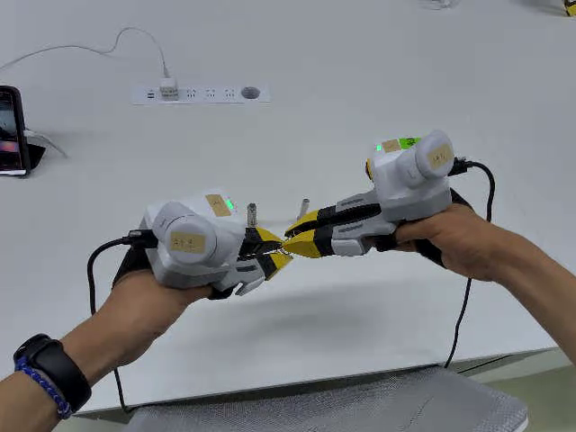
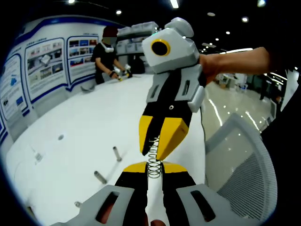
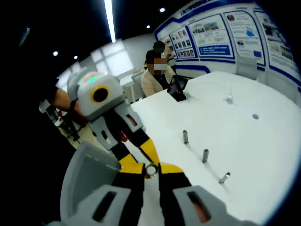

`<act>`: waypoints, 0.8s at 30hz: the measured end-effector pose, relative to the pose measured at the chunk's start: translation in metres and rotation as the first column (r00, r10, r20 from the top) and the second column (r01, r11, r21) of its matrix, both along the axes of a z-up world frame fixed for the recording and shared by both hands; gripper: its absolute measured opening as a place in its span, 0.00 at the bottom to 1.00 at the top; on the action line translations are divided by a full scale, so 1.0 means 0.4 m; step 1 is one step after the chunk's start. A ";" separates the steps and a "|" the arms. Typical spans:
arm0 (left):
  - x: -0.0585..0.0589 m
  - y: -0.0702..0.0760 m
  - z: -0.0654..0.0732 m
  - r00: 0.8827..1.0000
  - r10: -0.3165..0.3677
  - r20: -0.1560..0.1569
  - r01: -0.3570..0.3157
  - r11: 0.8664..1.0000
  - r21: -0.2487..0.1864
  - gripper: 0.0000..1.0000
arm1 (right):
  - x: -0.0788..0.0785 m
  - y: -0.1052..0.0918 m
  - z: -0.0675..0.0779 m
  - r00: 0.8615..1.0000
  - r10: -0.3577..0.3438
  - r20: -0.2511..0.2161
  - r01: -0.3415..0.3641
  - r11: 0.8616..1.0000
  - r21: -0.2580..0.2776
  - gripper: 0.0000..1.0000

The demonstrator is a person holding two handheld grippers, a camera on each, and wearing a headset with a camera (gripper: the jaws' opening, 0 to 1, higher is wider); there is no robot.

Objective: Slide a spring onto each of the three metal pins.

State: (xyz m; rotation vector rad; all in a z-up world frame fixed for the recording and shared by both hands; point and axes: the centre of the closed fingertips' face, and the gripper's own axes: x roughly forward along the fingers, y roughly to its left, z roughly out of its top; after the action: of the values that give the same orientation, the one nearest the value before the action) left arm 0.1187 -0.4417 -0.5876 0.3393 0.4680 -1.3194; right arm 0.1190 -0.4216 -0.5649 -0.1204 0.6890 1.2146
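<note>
Both grippers meet tip to tip above the white table point(image 1: 360, 81). A small metal spring point(image 2: 154, 162) runs from my left gripper point(image 2: 153, 168) up into the yellow tips of the right gripper point(image 2: 159, 141). In the right gripper view the spring point(image 3: 151, 169) shows end-on between my right gripper point(image 3: 150, 168) tips, with the left gripper point(image 3: 134, 149) reaching in from the left. Each gripper looks shut on one end of it. Three short metal pins point(image 3: 185, 136) point(image 3: 205, 155) point(image 3: 224, 177) stand bare on the table. Two pins point(image 1: 251, 213) point(image 1: 304, 207) show just behind the left gripper point(image 1: 274, 258) and right gripper point(image 1: 292, 236).
A white power strip point(image 1: 200, 94) with a plugged cable lies at the back. A phone on a stand point(image 1: 11, 130) is at the far left edge. A grey mesh chair point(image 1: 360, 405) sits below the table's near edge. Other people work at far tables.
</note>
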 end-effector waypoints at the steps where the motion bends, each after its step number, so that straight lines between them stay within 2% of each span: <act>1: 0.000 -0.002 0.004 1.000 -0.003 -0.001 0.003 1.000 -0.006 0.10 | 0.000 -0.001 0.002 1.000 0.025 0.014 -0.025 0.999 -0.022 0.12; 4: 0.000 -0.008 0.018 1.000 -0.013 0.001 0.013 1.000 -0.027 0.10 | -0.006 -0.002 0.010 0.993 0.116 0.039 -0.112 0.989 -0.092 0.13; 6: 0.001 -0.010 0.026 1.000 -0.017 0.006 0.017 0.999 -0.035 0.10 | -0.006 -0.002 0.016 0.987 0.151 0.051 -0.144 0.982 -0.125 0.13; 11: 0.001 -0.015 0.043 0.999 -0.035 0.020 0.036 0.998 -0.045 0.10 | -0.015 -0.004 0.022 0.961 0.267 0.077 -0.244 0.944 -0.222 0.13; 13: -0.003 -0.017 0.045 0.999 -0.047 0.025 0.048 0.998 -0.042 0.10 | -0.022 -0.006 0.019 0.947 0.313 0.078 -0.284 0.923 -0.262 0.13; 19: -0.013 -0.016 0.044 0.997 -0.063 0.033 0.064 0.997 -0.031 0.10 | -0.031 -0.003 0.013 0.930 0.360 0.079 -0.323 0.899 -0.294 0.13; 24: -0.018 -0.012 0.039 0.997 -0.068 0.026 0.068 0.997 -0.037 0.10 | -0.029 -0.005 0.005 0.921 0.377 0.097 -0.333 0.893 -0.303 0.13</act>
State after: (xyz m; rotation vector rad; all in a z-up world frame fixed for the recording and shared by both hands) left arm 0.1115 -0.4465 -0.5718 0.3427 0.4134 -1.3869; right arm 0.1075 -0.4236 -0.5630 -0.5954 0.7206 1.4344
